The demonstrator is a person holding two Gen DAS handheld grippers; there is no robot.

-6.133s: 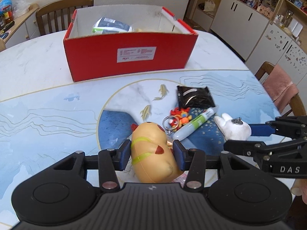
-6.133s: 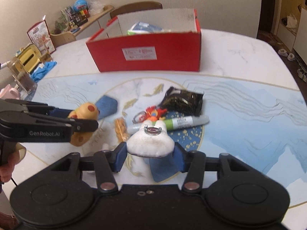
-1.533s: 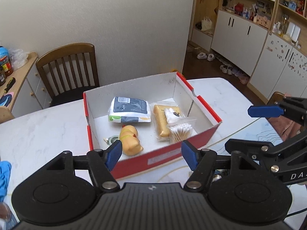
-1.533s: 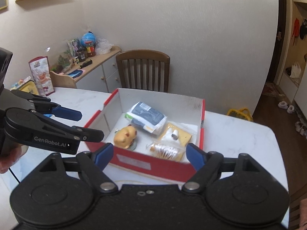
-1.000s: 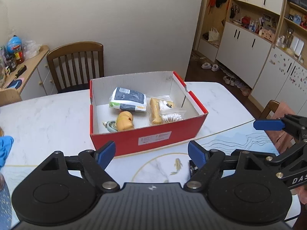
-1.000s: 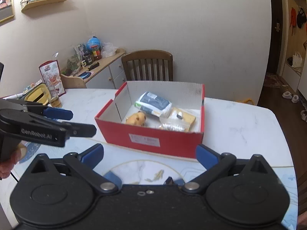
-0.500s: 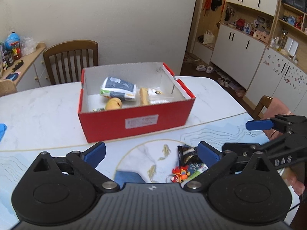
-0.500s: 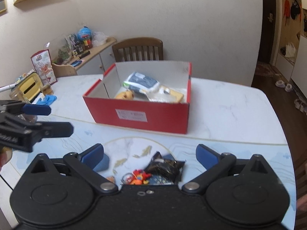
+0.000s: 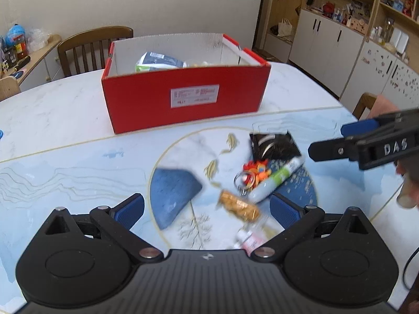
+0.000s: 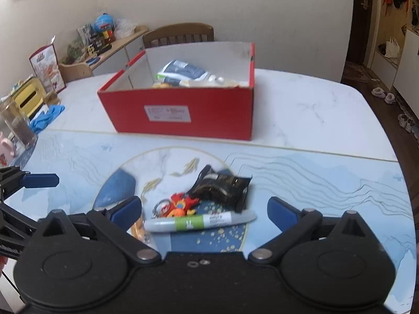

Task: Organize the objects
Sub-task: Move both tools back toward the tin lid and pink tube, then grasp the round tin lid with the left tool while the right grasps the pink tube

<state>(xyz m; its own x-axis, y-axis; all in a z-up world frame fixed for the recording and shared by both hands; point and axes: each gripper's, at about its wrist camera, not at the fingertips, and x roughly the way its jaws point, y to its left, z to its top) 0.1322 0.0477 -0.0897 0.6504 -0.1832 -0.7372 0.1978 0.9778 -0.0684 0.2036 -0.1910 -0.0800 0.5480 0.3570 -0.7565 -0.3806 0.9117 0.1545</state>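
- Moved down from over the red box [image 9: 186, 99] to the small things on the table [image 10: 314, 110].
- Left gripper [image 9: 207, 209] wide open, holding nothing.
- Right gripper [image 10: 204, 210] wide open, empty, above the marker [image 10: 200, 222].

The right hand-held gripper [image 9: 340, 141] body reads "DAS".

Red box [image 9: 186, 99] open-topped, bare tabletop [image 9: 52, 115] alongside

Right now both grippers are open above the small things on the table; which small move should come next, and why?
Probably lower the right gripper onto the grey-and-green marker. It lies loose on the table mat, almost centred between the open jaws and crosswise to them. The left gripper could take the snack packet in front of it. Both seem bound for the red box.
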